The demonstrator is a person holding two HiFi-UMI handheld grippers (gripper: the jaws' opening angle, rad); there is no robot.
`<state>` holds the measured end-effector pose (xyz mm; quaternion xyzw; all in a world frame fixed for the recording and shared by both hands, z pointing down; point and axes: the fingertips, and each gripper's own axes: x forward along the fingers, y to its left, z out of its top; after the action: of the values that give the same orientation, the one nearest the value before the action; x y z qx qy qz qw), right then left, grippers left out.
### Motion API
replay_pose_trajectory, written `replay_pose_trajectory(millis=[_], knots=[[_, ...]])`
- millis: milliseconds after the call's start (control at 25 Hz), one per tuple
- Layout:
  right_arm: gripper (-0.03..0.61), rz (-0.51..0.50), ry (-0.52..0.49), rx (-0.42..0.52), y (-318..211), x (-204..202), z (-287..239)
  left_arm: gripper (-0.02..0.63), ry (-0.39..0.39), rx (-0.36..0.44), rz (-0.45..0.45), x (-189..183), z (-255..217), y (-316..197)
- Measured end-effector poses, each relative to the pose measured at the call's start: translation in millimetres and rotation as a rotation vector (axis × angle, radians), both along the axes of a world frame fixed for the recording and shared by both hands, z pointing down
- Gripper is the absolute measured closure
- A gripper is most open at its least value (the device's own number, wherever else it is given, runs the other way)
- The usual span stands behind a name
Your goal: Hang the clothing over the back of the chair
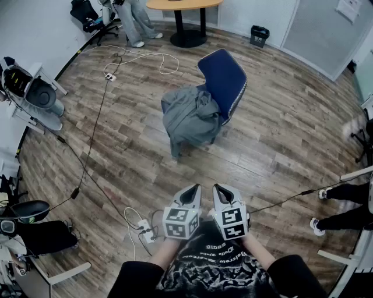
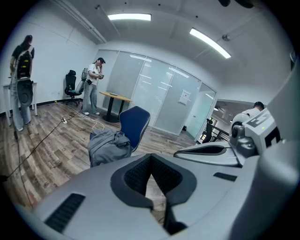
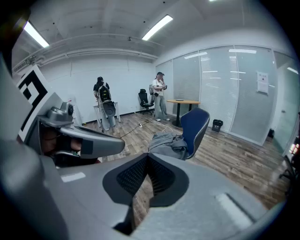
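A blue chair (image 1: 224,78) stands in the middle of the wooden floor, its back toward the right. A grey garment (image 1: 189,119) lies heaped on its seat and spills over the front edge. The chair (image 2: 135,124) and garment (image 2: 108,146) show ahead in the left gripper view, and the chair (image 3: 194,125) and garment (image 3: 167,142) again in the right gripper view. My left gripper (image 1: 192,192) and right gripper (image 1: 224,191) are held side by side close to my body, well short of the chair. Both are shut and hold nothing.
White and black cables (image 1: 93,139) run across the floor at left, with a power strip (image 1: 145,229) near my feet. A round table (image 1: 185,17) and a standing person (image 1: 135,22) are at the back. Other chairs (image 1: 35,96) line the left wall. A seated person's legs (image 1: 344,206) are at right.
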<state>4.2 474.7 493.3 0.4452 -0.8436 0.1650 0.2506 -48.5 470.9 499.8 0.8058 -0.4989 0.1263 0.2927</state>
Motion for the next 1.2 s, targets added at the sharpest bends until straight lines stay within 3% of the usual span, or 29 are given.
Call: replay_pose_trajectory(millis=[360, 760, 1200], knots=[[0.574, -0.056, 0.0, 0.01, 0.3, 6.1, -1.1, 0.604, -0.017, 0.007, -0.047, 6.7, -3.9, 6.2], [0.574, -0.087, -0.019, -0.012, 0.0, 19.1, 6.5, 0.604, 0.036, -0.023, -0.127, 14.0, 6.7, 9.8], [0.574, -0.031, -0.022, -0.007, -28.6, 31.2, 6.8, 0.604, 0.043, -0.021, -0.051, 30.3, 8.1, -21.5]])
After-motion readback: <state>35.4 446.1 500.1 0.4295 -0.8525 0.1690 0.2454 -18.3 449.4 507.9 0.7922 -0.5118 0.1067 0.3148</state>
